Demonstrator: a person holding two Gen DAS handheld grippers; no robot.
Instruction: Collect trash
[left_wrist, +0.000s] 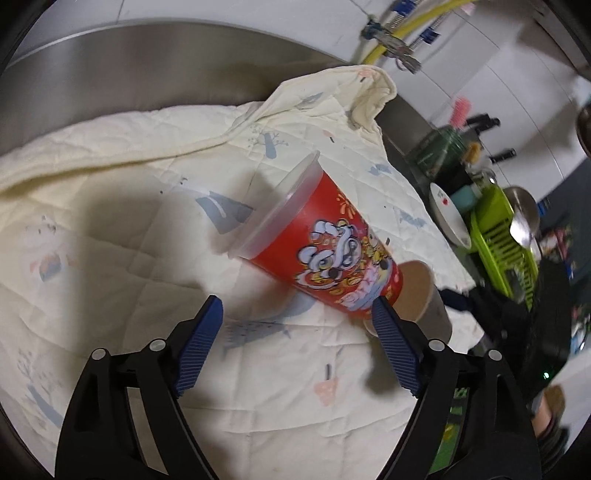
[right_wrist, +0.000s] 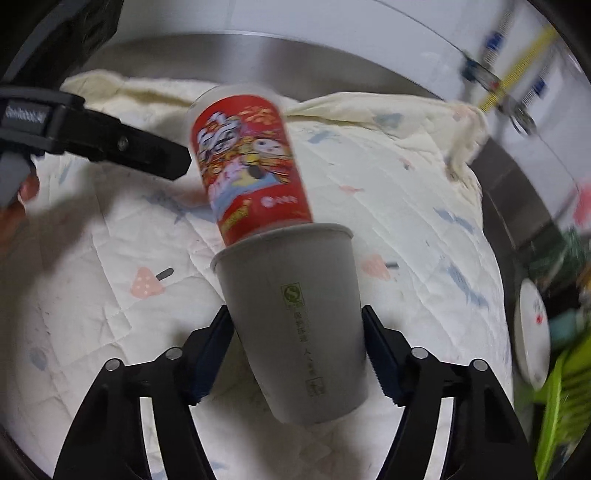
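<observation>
A red printed plastic cup (left_wrist: 325, 243) lies tilted over the cream quilted cloth (left_wrist: 110, 258), clear rim toward the upper left. Its base is pushed into the mouth of a grey paper cup (left_wrist: 424, 295). My left gripper (left_wrist: 297, 310) stands open with only cloth between its pads, its right finger (left_wrist: 391, 332) close beside the red cup's base. In the right wrist view my right gripper (right_wrist: 297, 319) is shut on the grey paper cup (right_wrist: 295, 314), a pad on each side of its wall. The red cup (right_wrist: 251, 166) sticks out of it, away from me. A black finger of the left gripper (right_wrist: 147, 151) reaches in from the left, just short of the red cup.
The cloth covers a steel counter with a raised steel back wall (left_wrist: 147, 66). To the right stand a green dish rack (left_wrist: 498, 236), a white plate (left_wrist: 447, 218) and a spoon (left_wrist: 521, 225). A yellow hose (left_wrist: 406, 26) hangs at the back wall.
</observation>
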